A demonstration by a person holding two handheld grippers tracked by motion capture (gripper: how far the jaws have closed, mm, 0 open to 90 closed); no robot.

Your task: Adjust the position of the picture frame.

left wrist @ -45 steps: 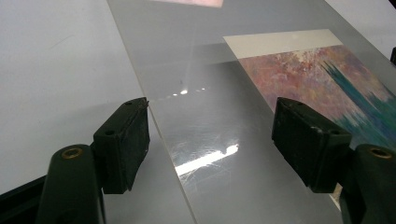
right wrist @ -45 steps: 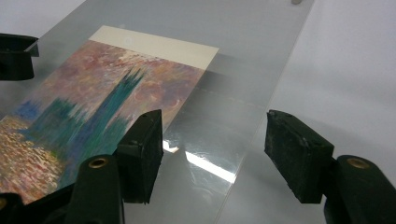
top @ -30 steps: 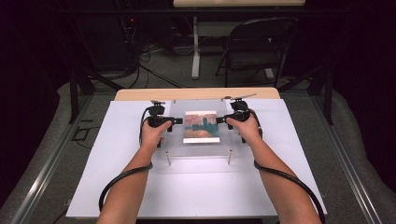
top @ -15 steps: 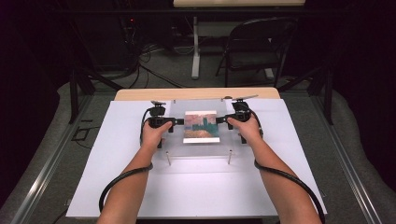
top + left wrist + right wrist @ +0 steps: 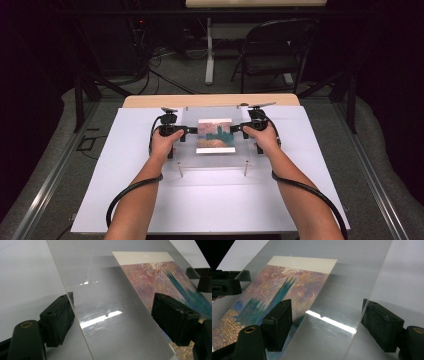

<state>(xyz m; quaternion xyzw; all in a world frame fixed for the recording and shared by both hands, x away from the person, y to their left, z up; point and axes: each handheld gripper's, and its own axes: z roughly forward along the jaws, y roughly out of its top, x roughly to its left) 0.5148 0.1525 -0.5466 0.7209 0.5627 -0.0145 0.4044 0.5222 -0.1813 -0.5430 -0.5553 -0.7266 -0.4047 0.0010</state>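
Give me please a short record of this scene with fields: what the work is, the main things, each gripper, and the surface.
work: handling a clear acrylic sheet that lies over a painted picture card
left gripper: jaws open, one on each side of the sheet's left edge, not closed on it
right gripper: jaws open, one on each side of the sheet's right edge
sheet supports: small metal posts at the near corners
surface: white board

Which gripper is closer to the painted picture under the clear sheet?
Roughly equal. The left gripper straddles the clear sheet's left edge beside the picture; the right gripper straddles the right edge.
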